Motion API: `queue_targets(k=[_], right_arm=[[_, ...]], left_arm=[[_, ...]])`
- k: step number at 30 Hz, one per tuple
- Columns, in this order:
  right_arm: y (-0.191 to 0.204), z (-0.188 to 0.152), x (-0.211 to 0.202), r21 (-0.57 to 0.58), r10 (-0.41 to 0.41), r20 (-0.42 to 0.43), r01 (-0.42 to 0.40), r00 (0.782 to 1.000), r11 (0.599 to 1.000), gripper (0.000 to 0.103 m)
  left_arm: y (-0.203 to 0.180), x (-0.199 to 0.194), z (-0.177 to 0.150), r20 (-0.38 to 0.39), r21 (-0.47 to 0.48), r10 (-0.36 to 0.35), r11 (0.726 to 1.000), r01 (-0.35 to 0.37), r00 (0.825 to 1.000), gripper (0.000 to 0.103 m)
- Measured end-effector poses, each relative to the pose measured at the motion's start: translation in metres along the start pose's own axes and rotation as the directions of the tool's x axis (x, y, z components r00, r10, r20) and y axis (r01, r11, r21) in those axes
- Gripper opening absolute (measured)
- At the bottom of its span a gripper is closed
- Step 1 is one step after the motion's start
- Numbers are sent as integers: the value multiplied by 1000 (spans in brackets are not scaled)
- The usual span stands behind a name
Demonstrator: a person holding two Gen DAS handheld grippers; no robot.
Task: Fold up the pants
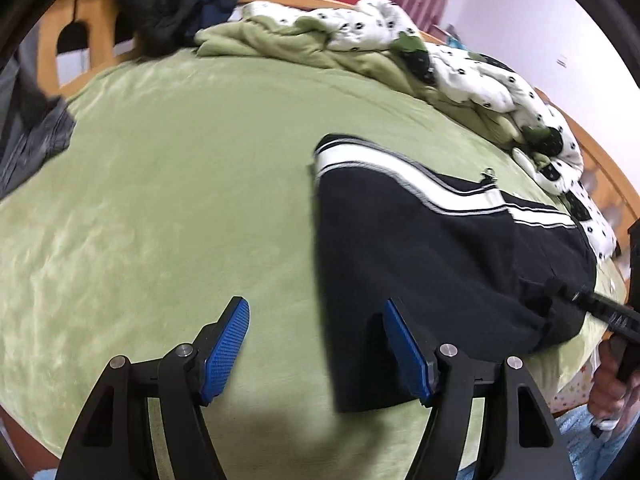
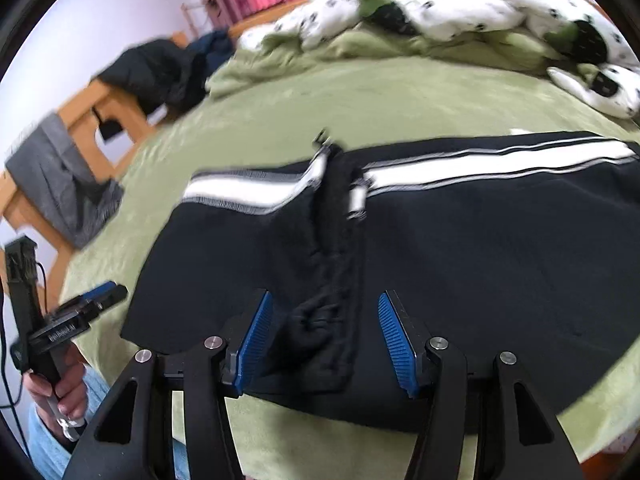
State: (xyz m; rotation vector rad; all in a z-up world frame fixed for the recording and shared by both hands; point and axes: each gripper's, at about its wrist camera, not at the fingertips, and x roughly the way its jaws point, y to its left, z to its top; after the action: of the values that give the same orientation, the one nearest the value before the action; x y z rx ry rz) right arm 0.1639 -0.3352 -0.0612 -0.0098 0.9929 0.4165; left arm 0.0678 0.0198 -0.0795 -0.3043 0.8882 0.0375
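Pants [image 2: 460,248] whole in right view only, left view's cropped

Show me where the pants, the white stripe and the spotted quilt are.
pants [image 2: 460,264]: right wrist view, black front panel.
white stripe [image 2: 500,160]: right wrist view, middle of the band.
spotted quilt [image 1: 480,80]: left wrist view, white bunched part.

Wide bare stretch of green plush bedspread [image 1: 160,200] left of the folded black track pants with white side stripes [image 1: 440,248], free to pass. Far edge blocked by a crumpled white spotted duvet [image 1: 472,76] and dark jacket heap [image 1: 160,4] on the wooden bed frame [image 1: 92,28]. Grey cloth [image 2: 60,184] hangs over the left rail.
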Motion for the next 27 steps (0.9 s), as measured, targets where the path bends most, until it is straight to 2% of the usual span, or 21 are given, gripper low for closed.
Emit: queue_targets(k=[1,2,3,4,6,7,8,11,13,15,16,17,22,25,27], right_arm=[[8,-4,8,-44,-6,-21,5,1000,999,22],[14,-6,10,-85,-44,-18,43,999,995,18],[19,-9,4,-128,-67,23,70,997,989,17],[18,-12,-5,-124,-43,50,49,998,991,15],[5,-14,-25,-40,16,108,-12,994,999,15],[-3,-18,-29,-1,34,113,-34,993,999,15],[-7,-21,-27,19,41,87,-43,995,999,8],[-9,-40,-3,26,36,-36,-35,999,999,9],[-5,-38,-7,-5,25,-16,-25,1000,1000,13],[-6,-27,-15,7,55,27,-55,998,998,29],[-8,-19,-16,27,55,53,-57,997,998,48],[-12,-12,-15,41,47,66,-50,997,998,58],[-15,25,31,81,1,11,-2,1000,997,58],[-27,34,72,150,66,-80,-53,995,987,56],[-26,36,78,135,63,-54,-55,997,989,35]], left_arm=[[-5,7,1,-9,-10,-7,1000,7,1000,67],[-5,11,1,-16,-26,-24,999,23,1000,67],[-3,12,1,-18,-41,-42,998,42,999,67],[-3,14,2,-20,-43,-49,998,48,999,67],[-3,14,0,-20,-38,-55,998,54,998,67],[-3,13,-1,-16,-38,-60,998,59,998,67],[-4,14,0,-14,-40,-66,997,65,998,67],[0,16,2,-24,-51,-95,994,94,995,67],[1,16,4,-28,-54,-103,993,102,994,67],[4,15,4,-21,-63,-110,992,109,994,67],[6,15,4,-19,-70,-114,991,112,993,67],[8,16,4,-18,-81,-122,989,120,992,67],[12,20,6,-19,-96,-112,989,109,994,67],[15,20,8,-13,-109,-105,989,103,994,67],[16,21,8,-8,-118,-103,988,102,995,67]])
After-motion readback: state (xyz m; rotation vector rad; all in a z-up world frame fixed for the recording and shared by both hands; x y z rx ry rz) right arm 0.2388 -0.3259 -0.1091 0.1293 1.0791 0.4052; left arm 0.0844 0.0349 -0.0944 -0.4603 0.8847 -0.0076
